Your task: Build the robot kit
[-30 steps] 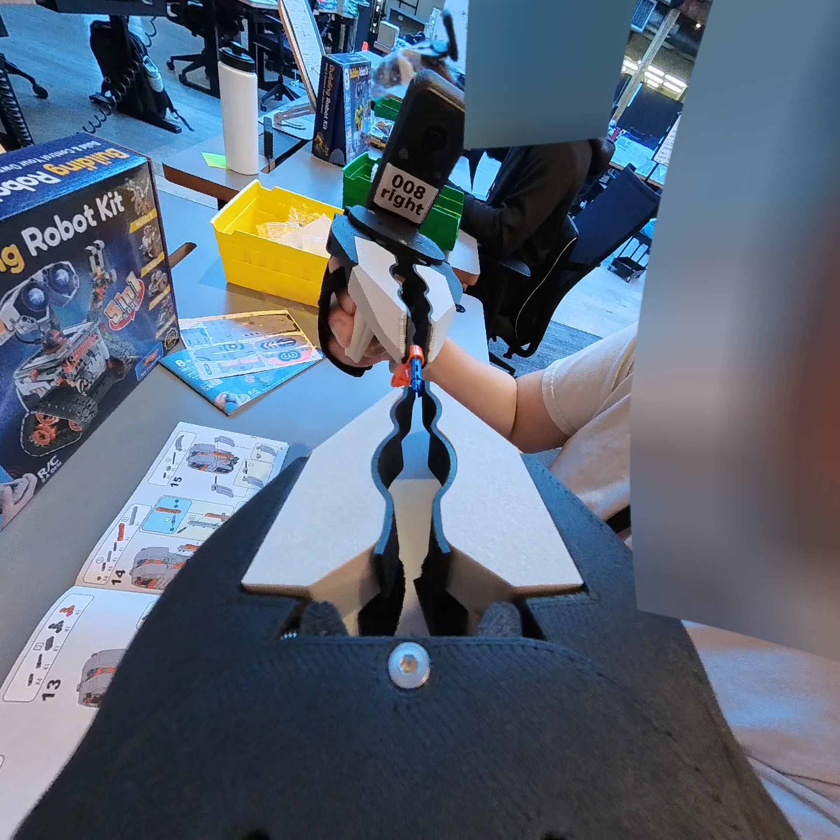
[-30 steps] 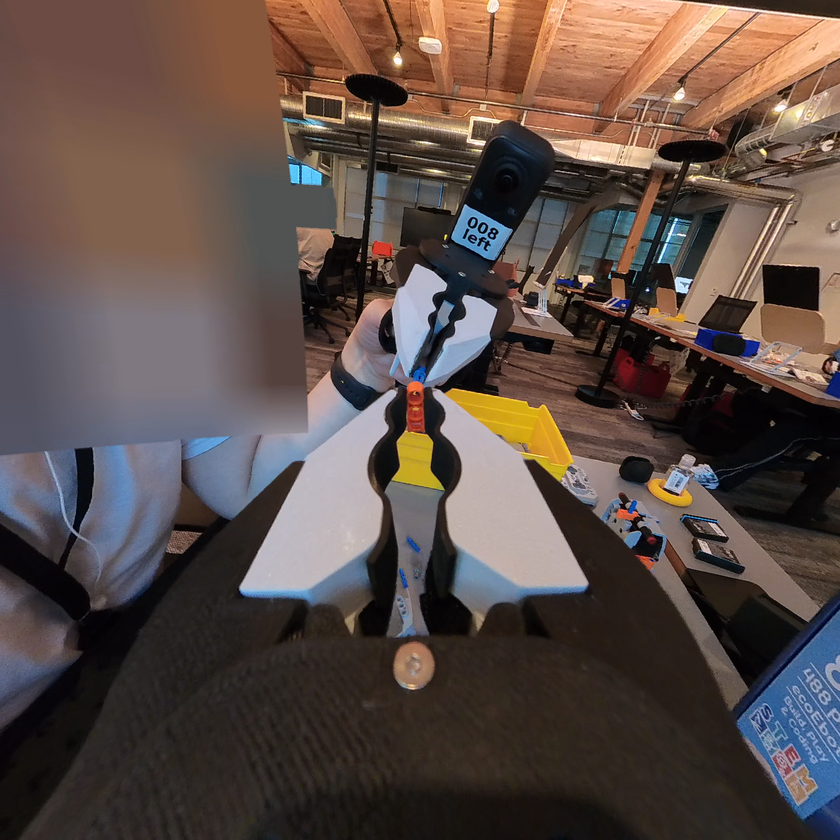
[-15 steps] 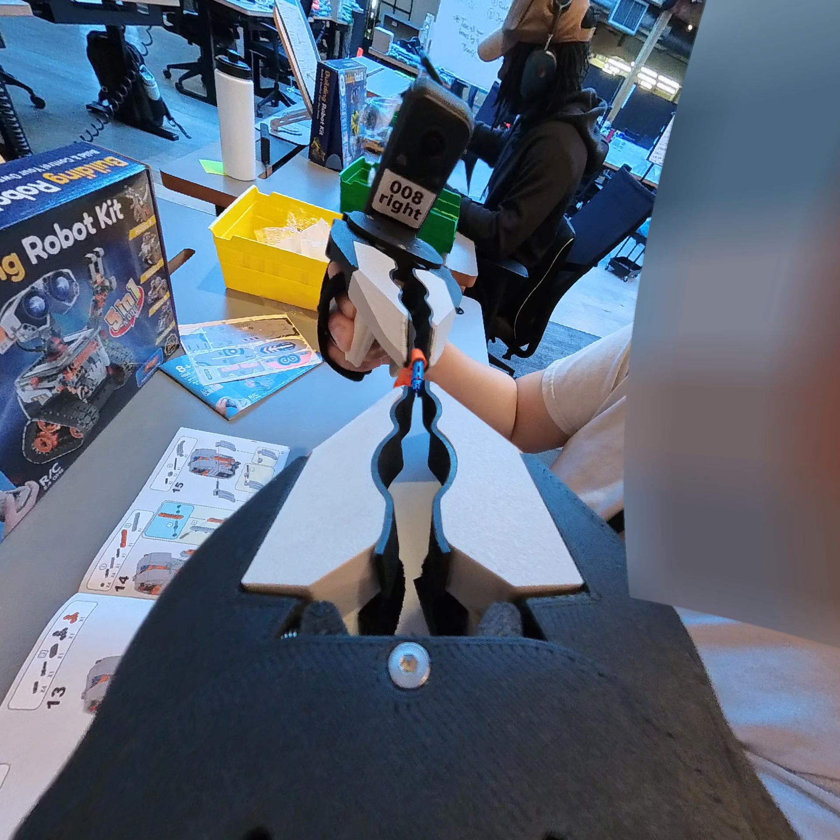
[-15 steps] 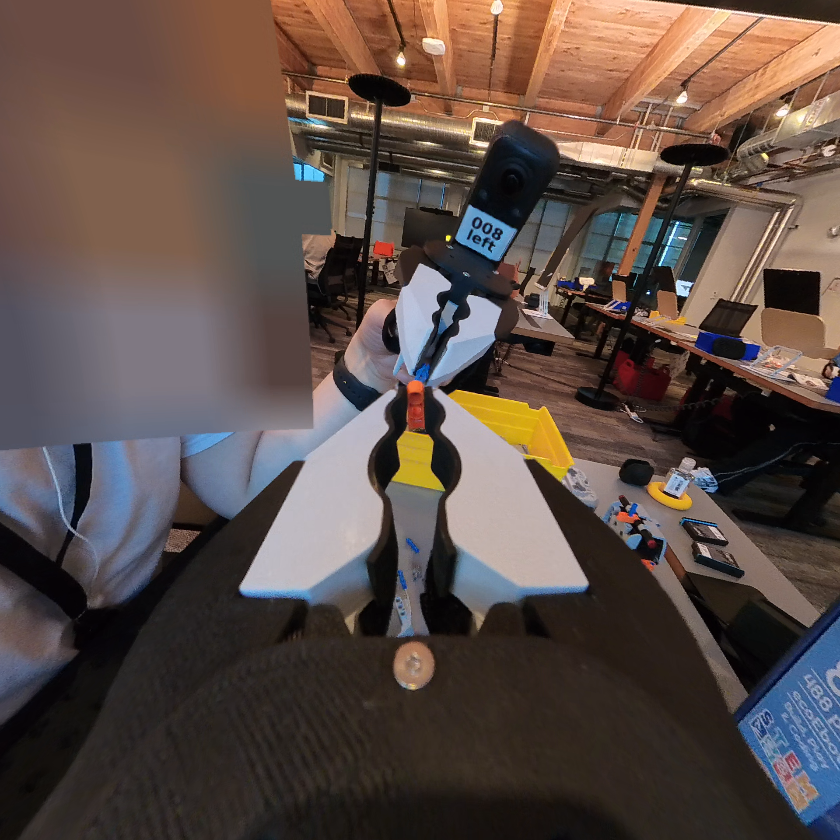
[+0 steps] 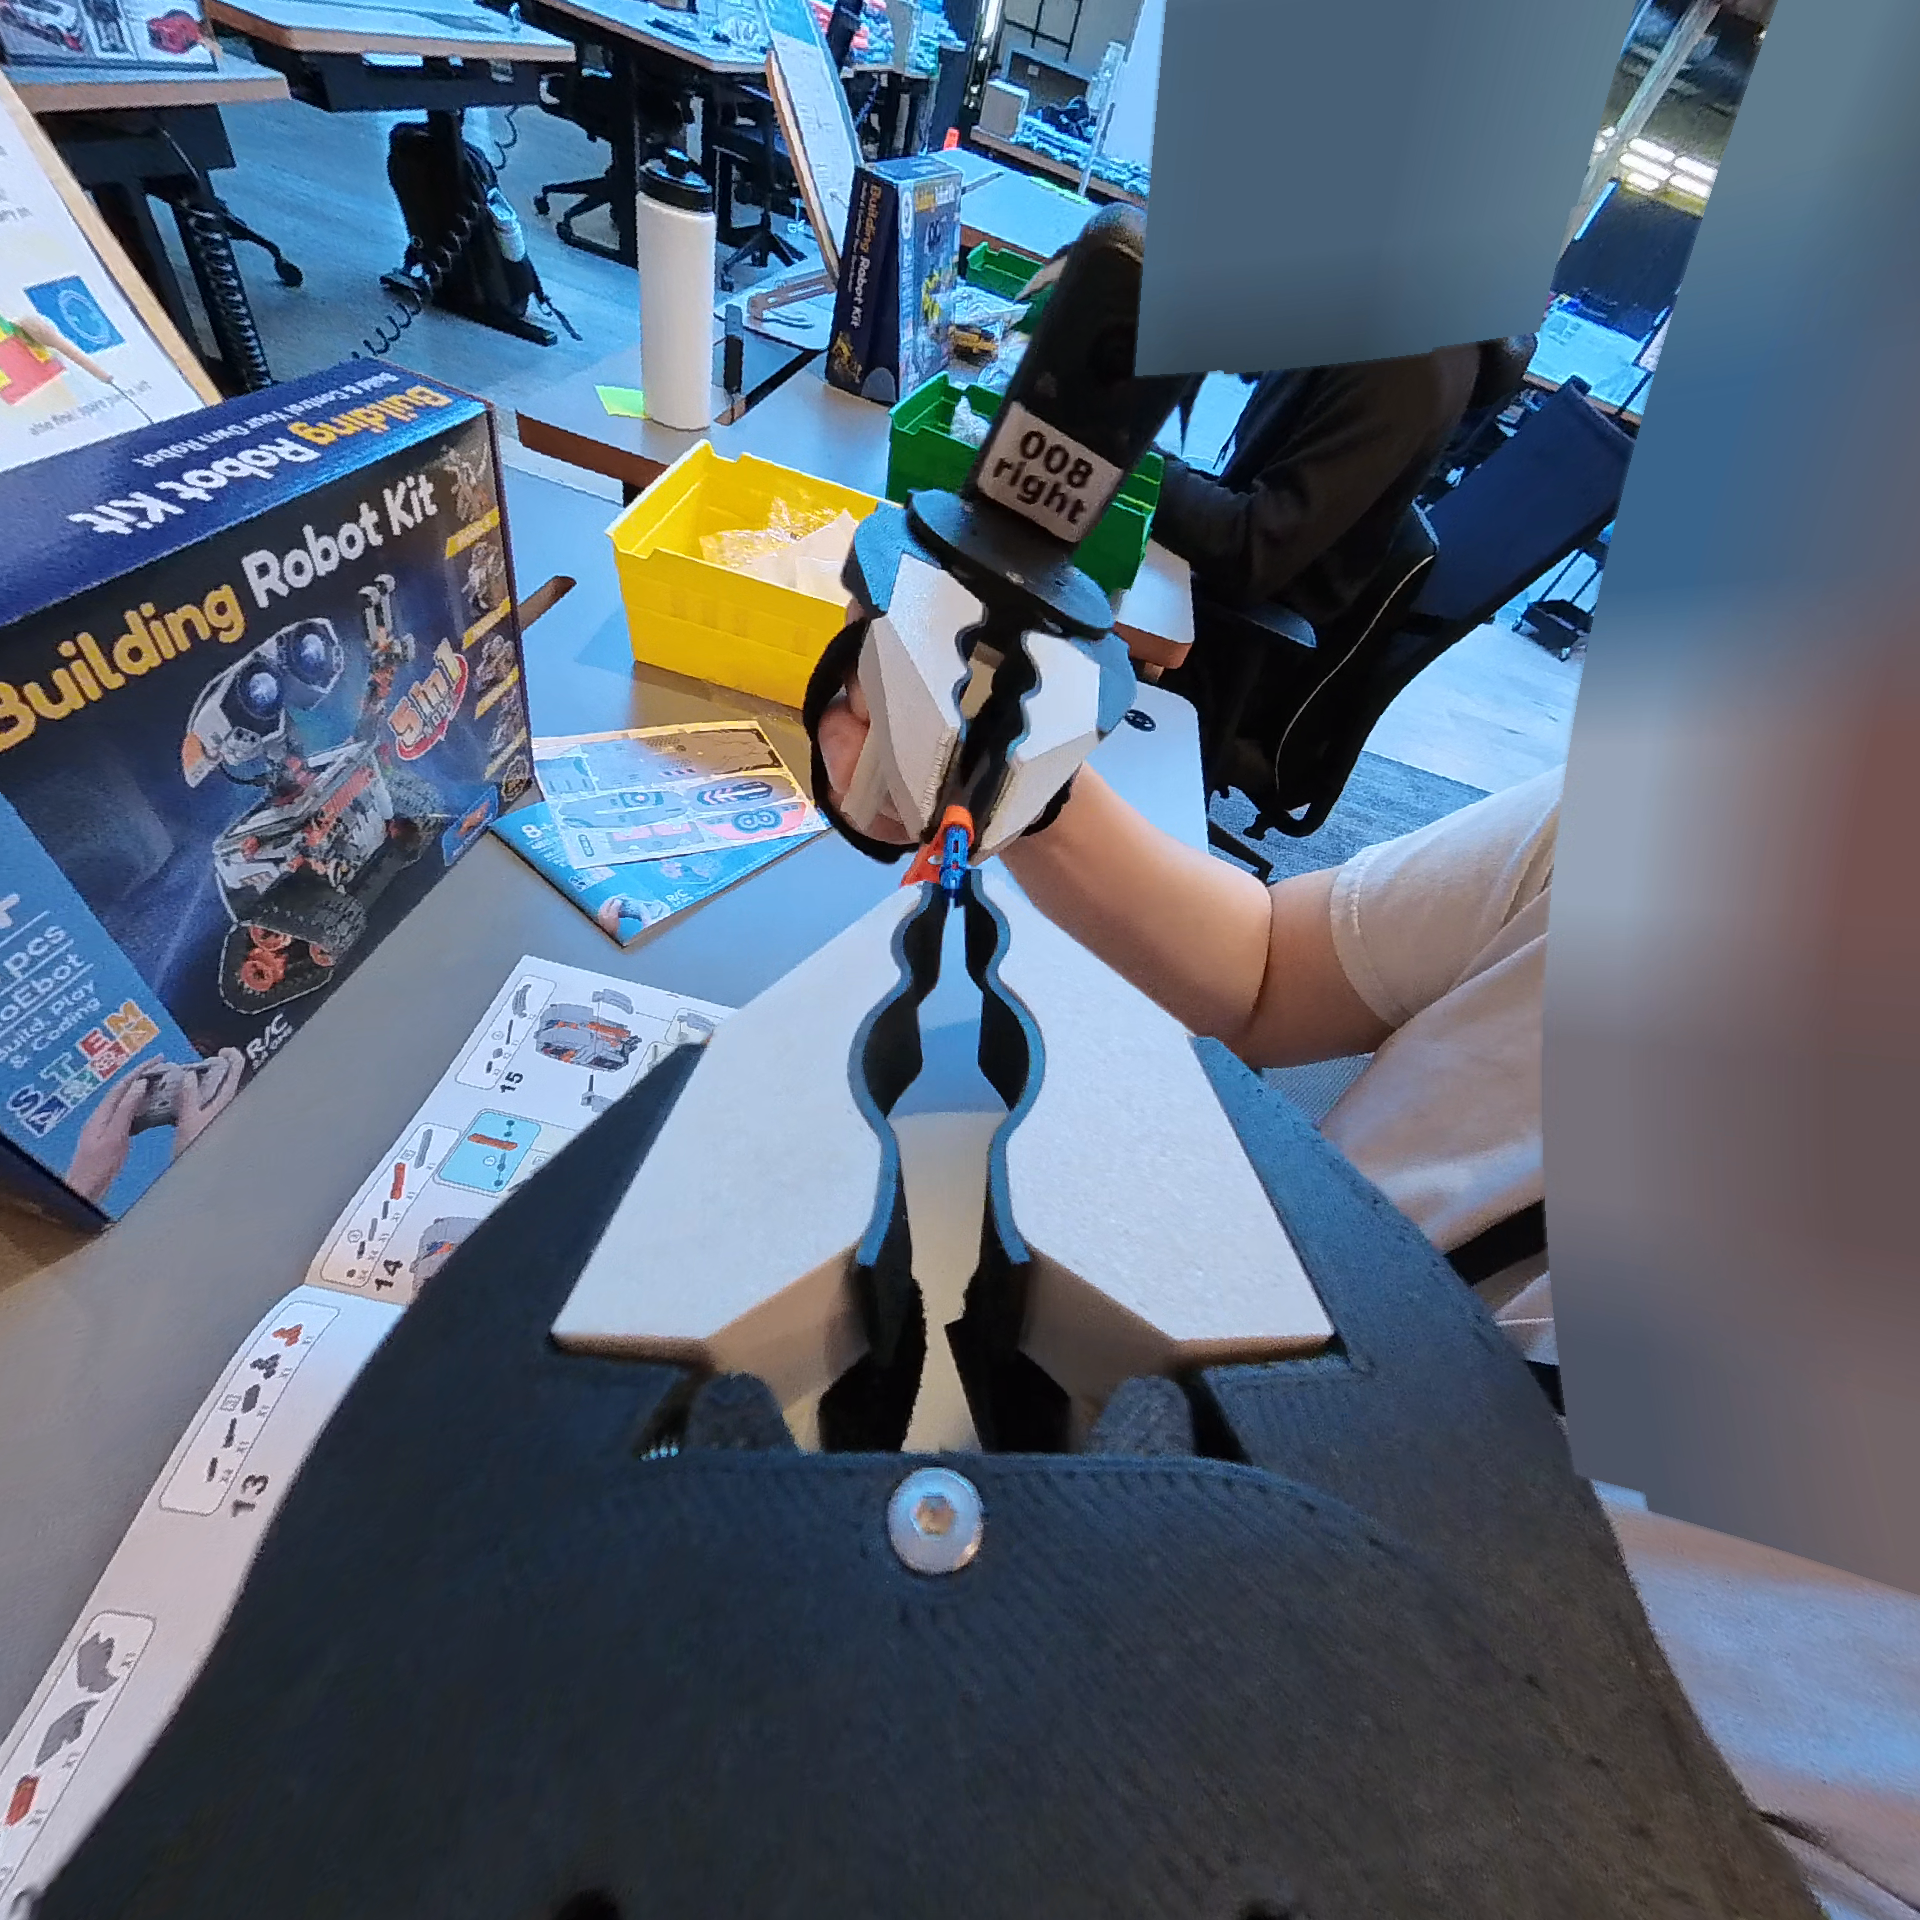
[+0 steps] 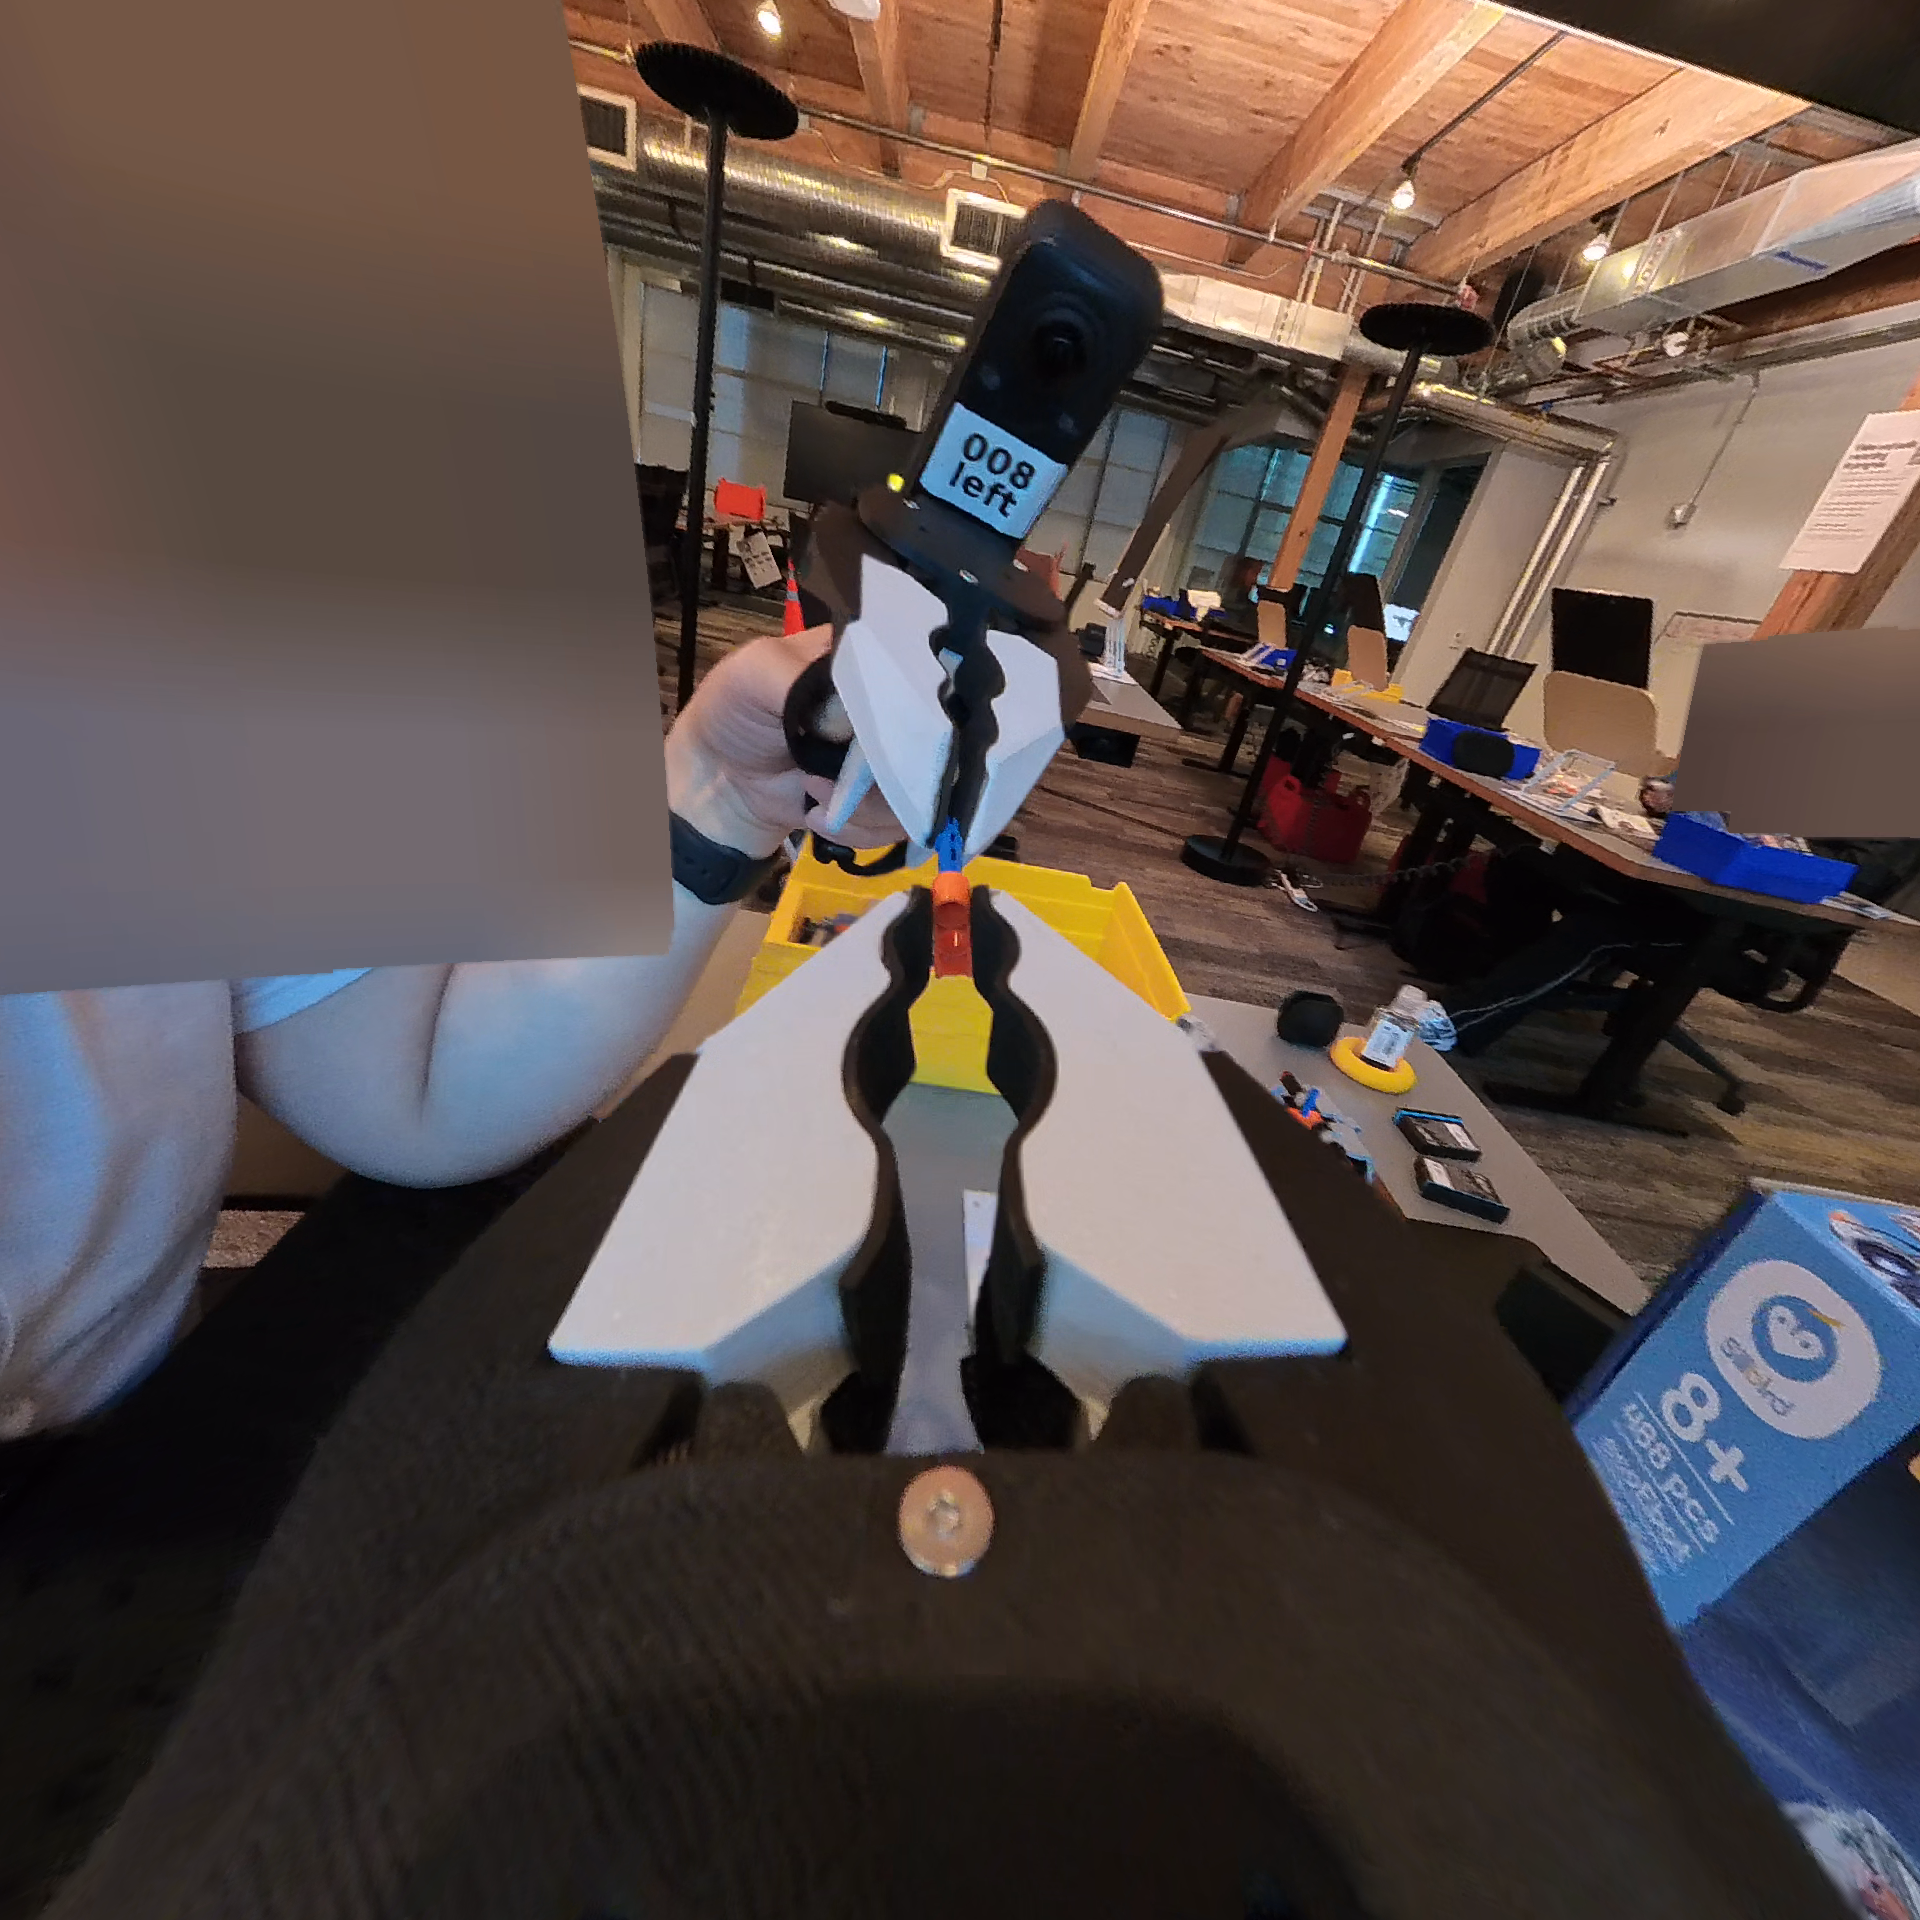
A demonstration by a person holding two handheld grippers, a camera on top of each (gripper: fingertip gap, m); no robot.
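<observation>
My two grippers are held tip to tip above the grey table point(image 5: 436, 987). My left gripper point(image 5: 951, 902) is shut on a small blue pin point(image 5: 954, 871). Opposite it, my right gripper point(image 5: 954, 831) is shut on a small orange piece point(image 5: 928, 854). In the right wrist view my right gripper point(image 6: 951, 920) grips the orange piece point(image 6: 951, 928) between its tips. The blue pin point(image 6: 948, 837) sticks out of my left gripper point(image 6: 951, 831) and meets the orange piece end to end. A person's hand holds each gripper.
A blue robot kit box point(image 5: 239, 727), open instruction sheets point(image 5: 499, 1132) and a booklet point(image 5: 665, 821) lie at the left. A yellow bin point(image 5: 717, 592), a green bin point(image 5: 920, 457) and a white bottle point(image 5: 675, 301) stand behind. Another yellow bin point(image 6: 1081, 935) and a blue box point(image 6: 1766, 1403) show in the right wrist view. Less than 4 cm separates the two grippers' tips.
Both grippers stay shut and tip to tip. The pair has shifted a little, and the left gripper leans more to the side in the right wrist view.
</observation>
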